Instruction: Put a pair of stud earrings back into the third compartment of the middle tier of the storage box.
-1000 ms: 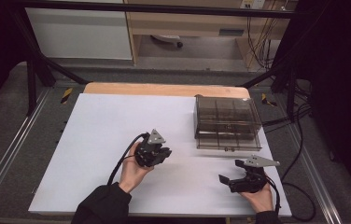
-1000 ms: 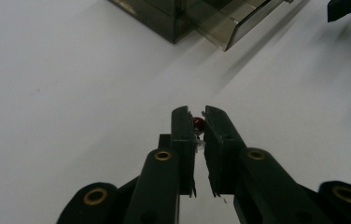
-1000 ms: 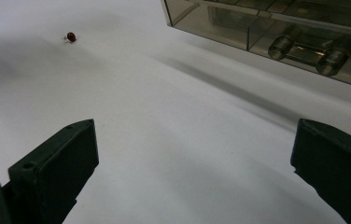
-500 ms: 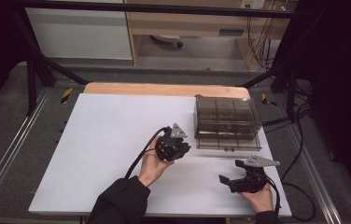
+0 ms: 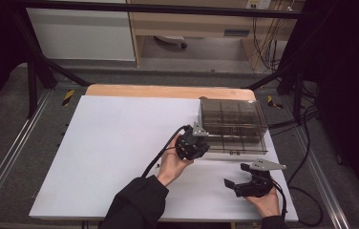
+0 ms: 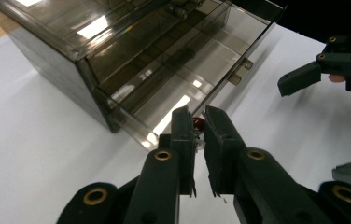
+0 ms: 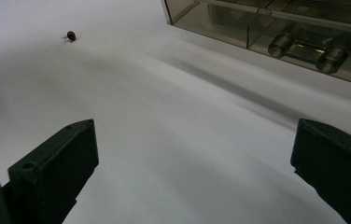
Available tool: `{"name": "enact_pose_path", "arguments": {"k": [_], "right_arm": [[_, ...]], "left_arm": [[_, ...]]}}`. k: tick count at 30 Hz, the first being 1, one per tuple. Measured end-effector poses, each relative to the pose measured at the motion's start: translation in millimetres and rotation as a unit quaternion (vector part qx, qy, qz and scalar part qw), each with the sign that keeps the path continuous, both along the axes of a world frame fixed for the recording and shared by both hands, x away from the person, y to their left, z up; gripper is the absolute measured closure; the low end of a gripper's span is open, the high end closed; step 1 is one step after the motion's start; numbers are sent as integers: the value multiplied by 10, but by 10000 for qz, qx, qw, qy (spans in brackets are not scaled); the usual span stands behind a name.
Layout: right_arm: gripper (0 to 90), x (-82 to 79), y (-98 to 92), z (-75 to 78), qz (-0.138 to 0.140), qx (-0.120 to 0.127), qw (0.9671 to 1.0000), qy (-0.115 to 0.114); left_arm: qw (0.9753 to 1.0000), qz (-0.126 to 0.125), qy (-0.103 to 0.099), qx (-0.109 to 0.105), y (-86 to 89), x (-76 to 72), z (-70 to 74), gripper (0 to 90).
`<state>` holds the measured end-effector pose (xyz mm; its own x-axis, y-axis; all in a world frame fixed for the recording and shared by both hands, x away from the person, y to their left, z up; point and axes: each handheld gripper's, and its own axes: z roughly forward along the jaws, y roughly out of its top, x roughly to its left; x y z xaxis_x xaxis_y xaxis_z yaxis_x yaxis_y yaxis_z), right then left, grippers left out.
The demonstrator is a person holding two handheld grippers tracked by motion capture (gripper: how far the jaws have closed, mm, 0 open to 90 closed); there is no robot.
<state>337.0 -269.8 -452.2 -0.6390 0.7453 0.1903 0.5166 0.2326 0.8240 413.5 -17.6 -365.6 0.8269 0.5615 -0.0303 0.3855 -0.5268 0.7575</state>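
On the white table sheet [image 5: 110,143], a smoky transparent drawer box [image 5: 232,125] was placed at the far right, with one drawer [image 6: 197,70] pulled part-way out towards the person. The left gripper [image 5: 193,145] was held just beside the near left corner of that box, gripped in the left hand [image 5: 173,164], whose dark sleeve [image 5: 137,205] entered from the bottom edge. In the left gripper view its jaws were seen pressed nearly together, pinching a small dark red bead-like object [image 6: 198,123] with a thin wire at their tips, just in front of the open drawer's rim. The right gripper [image 5: 244,183] was held low over the sheet near the right front edge, well apart from the box, in the right hand [image 5: 266,202]. Its jaws were spread wide, with nothing between them, as was shown in the right gripper view. In that same view a second small red object [image 7: 71,35] was seen lying on the sheet, well away from the box corner, and two cylindrical knobs [image 7: 304,49] were seen on the drawer front. A cable [image 5: 161,155] was trailed from the left gripper across the sheet.
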Motion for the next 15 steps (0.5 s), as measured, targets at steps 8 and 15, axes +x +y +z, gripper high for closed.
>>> {"name": "enact_pose_path", "arguments": {"k": [8, 15], "right_arm": [[14, 2, 0, -3, -11, 8, 10000, 5], [14, 0, 5, -3, 8, -2, 10000, 18]], "left_arm": [[10000, -58, -39, -18, -215, 54, 76, 822], [9998, -162, -66, -30, -440, 84, 114, 822]]}}
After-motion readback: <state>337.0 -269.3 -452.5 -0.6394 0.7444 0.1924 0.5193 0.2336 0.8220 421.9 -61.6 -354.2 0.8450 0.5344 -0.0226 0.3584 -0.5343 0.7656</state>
